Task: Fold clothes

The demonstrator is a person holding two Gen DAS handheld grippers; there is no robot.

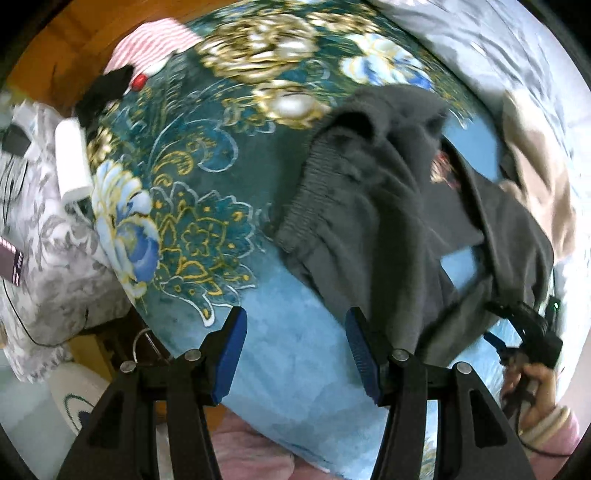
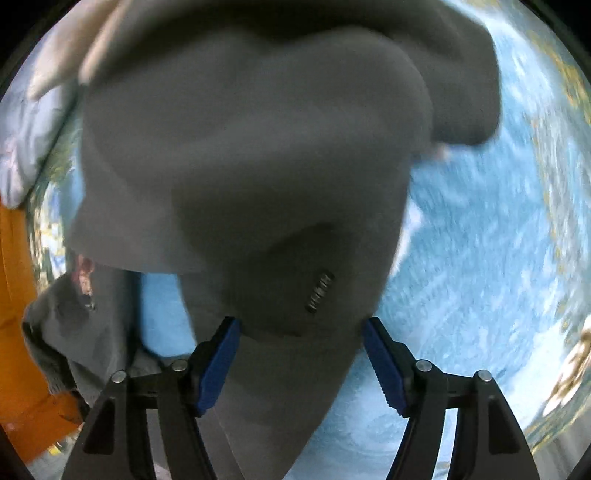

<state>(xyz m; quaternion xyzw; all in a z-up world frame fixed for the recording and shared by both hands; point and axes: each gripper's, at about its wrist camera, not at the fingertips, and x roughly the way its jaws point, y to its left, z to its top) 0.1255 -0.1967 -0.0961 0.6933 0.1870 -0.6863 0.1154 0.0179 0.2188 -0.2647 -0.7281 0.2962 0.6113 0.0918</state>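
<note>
A dark grey knit garment [image 1: 373,206] lies crumpled on the blue part of a bed blanket [image 1: 288,332], its ribbed hem toward the left. My left gripper [image 1: 295,332] hovers over bare blanket just left of the garment, open, with nothing between its fingers. The right finger sits at the cloth's edge. In the right wrist view, the grey garment [image 2: 258,166] fills most of the picture, blurred. A fold of it runs down between the spread fingers of my right gripper [image 2: 301,332], and the pads do not clamp it. A small label [image 2: 320,291] shows on the cloth.
The blanket turns teal with gold and blue flowers [image 1: 207,177] farther left. A beige cloth [image 1: 539,177] and pale grey bedding [image 1: 461,33] lie at the far right. A striped pink cloth [image 1: 155,40], a white box [image 1: 72,158] and a person's hand [image 1: 532,384] are also in view.
</note>
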